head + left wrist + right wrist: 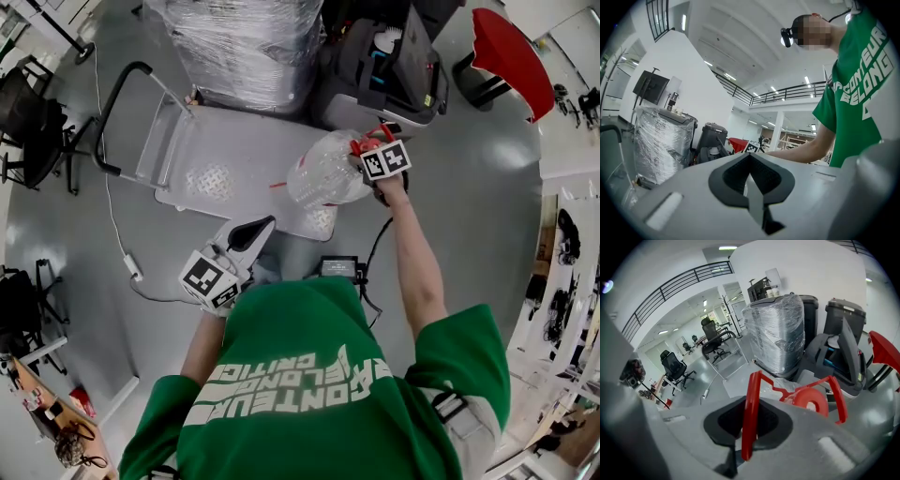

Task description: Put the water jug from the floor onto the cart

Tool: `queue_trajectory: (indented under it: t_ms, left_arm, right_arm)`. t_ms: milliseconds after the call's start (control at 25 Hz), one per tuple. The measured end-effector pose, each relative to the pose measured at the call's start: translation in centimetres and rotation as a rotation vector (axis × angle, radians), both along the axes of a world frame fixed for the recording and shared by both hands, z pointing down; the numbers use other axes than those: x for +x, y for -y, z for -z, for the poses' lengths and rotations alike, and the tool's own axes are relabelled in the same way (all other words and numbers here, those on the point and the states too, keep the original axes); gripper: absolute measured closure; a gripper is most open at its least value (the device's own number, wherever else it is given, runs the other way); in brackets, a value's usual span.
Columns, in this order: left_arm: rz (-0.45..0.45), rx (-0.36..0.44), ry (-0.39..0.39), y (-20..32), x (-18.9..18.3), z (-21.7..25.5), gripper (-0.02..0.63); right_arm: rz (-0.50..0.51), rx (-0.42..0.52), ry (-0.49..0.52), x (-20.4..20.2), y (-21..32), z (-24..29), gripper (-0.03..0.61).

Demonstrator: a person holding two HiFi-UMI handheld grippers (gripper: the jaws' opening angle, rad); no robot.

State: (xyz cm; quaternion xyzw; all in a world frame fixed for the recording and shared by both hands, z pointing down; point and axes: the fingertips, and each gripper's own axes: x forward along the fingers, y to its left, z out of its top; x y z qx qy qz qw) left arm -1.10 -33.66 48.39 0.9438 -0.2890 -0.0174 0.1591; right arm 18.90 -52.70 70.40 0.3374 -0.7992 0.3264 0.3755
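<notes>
A clear plastic water jug (323, 169) with a red cap (811, 401) hangs over the near right part of the grey cart deck (234, 141). My right gripper (373, 145) points steeply down and is shut on the jug's red carry handle (751, 413), which runs between its black pads. In the right gripper view the jug's body is mostly hidden below the jaws. My left gripper (251, 232) is held level near the cart's front edge, left of the jug. Its black pads (764, 180) meet with nothing between them.
The cart's push handle (108, 112) stands at its left end. Behind the cart are a film-wrapped stack (244, 42) and a black machine (384, 66), with a red seat (511, 52) at the far right. An office chair (33, 117) stands left. A cable (117, 234) and a small black box (339, 267) lie on the floor.
</notes>
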Motion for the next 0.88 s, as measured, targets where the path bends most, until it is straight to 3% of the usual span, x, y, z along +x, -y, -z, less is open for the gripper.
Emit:
queue_trajectory:
  t_ms: [440, 880]
  left_arm:
    - [-0.002, -0.013, -0.022, 1.2, -8.3, -1.1, 0.6]
    - [0.068, -0.019, -0.007, 2.3, -11.7, -0.7, 0.6]
  right_arm:
    - [0.048, 0.0, -0.027, -9.5, 1.2, -1.4, 0.568]
    - [0.089, -0.001, -0.044, -13.3, 2.8, -3.0, 0.568]
